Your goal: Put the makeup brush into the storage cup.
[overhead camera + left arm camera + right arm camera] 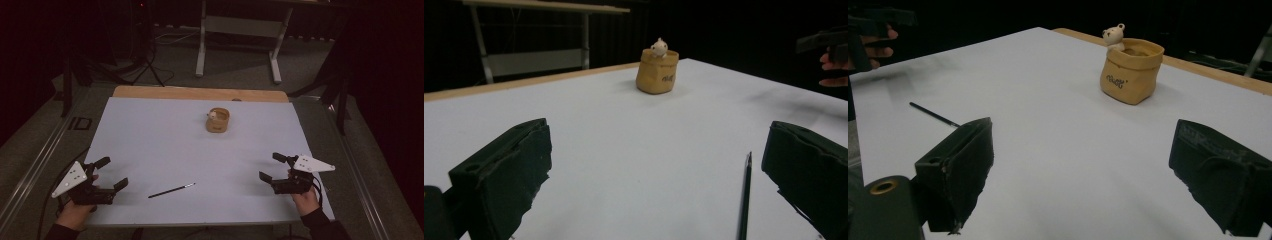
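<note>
I see my left hand-held gripper [110, 173] resting at the near left corner of the tabletop [165, 145], jaws spread wide and holding nothing. My right hand-held gripper [272, 167] sits near the near right corner, jaws equally apart and empty. The thin black pen [171, 190] lies flat between them by the near edge, closer to my left one. A tan pouch-shaped holder [218, 120] stands toward the far edge.

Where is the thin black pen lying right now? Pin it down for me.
In the high view the pen lies flat on the white sheet near its front edge, between the two grippers, closer to the left gripper and well short of the tan pot.
</note>
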Tool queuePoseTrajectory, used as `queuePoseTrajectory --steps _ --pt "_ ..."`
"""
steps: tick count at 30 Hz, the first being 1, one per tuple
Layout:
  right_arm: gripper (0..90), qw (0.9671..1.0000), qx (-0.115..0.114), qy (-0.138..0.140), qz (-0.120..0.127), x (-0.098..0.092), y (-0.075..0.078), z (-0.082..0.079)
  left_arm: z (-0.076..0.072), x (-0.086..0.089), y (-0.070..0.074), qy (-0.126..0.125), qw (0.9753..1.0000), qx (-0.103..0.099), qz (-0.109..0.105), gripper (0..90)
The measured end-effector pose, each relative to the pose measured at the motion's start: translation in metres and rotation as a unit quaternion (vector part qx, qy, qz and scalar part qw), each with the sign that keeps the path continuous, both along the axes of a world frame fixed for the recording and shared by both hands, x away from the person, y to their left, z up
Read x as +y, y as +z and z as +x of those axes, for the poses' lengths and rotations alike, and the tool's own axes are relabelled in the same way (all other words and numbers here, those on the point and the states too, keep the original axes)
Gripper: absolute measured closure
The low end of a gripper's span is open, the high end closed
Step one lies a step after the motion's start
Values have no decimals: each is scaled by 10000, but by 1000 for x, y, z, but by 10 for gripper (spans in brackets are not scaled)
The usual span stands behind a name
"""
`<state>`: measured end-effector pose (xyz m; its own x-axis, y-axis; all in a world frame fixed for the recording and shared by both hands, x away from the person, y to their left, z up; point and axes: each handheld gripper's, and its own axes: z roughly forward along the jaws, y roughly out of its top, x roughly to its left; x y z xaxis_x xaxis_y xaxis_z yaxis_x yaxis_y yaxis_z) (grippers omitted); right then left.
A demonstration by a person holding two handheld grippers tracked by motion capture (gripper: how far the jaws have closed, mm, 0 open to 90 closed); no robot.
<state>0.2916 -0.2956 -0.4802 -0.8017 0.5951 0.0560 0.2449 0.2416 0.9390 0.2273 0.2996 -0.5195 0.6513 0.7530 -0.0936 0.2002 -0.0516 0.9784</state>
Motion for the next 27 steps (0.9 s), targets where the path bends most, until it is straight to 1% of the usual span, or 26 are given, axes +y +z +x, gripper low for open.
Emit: queuePoseTrajectory --steps 3,6,9,11,12,13,14,15,16,17,18,20,21,22,23,24,25,26,27 --pt "106 10000 -37 23 -41 1 1 -1 2 1 -3 32 10000 86 -21 0" --pt "107 10000 7 48 -3 0 1 -2 2 2 -1 73 10000 65 -8 0" --pt "106 10000 -5 54 20 0 1 -1 2 3 0 120 9999 78 -16 0" --pt "106 10000 -22 50 22 0 2 -2 2 3 1 123 9998 154 -34 0" --pt "106 10000 -35 51 5 0 2 -2 3 2 3 118 9994 318 -1 0" --pt "106 10000 -62 39 -28 1 2 -2 3 2 6 156 9990 419 93 0" --pt "106 9999 -101 32 -56 1 3 -3 2 2 9 182 9988 428 180 0" --pt "106 9999 -124 28 -59 1 4 -3 2 1 12 198 9988 367 245 0" --pt "107 9999 -141 21 -47 1 5 -3 1 0 15 206 9991 287 235 0" --pt "107 9999 -161 15 -42 1 5 -4 1 0 15 206 9991 287 235 0" --pt "107 9998 -179 17 -43 1 6 -4 1 -1 20 161 9990 348 224 0" --pt "107 9998 -175 21 -40 2 6 -4 2 -2 22 159 9989 366 248 0" --pt "107 9998 -172 29 -49 2 6 -4 2 -3 25 144 9987 407 257 0" --pt "107 9998 -178 40 -95 4 5 -4 3 -4 26 109 9987 433 247 0" --pt "107 9998 -178 40 -95 4 5 -4 3 -5 29 83 9984 472 302 0" --pt "107 9995 -252 59 -186 5 6 -5 4 -6 33 65 9981 534 295 0" --pt "107 9995 -256 62 -192 6 6 -5 6 -7 40 -5 9974 676 244 0" --pt "107 9995 -256 62 -192 6 6 -5 6 -7 40 -5 9974 676 244 0" --pt "107 9995 -271 69 -163 6 7 -5 8 -8 46 -9 9971 707 289 0"
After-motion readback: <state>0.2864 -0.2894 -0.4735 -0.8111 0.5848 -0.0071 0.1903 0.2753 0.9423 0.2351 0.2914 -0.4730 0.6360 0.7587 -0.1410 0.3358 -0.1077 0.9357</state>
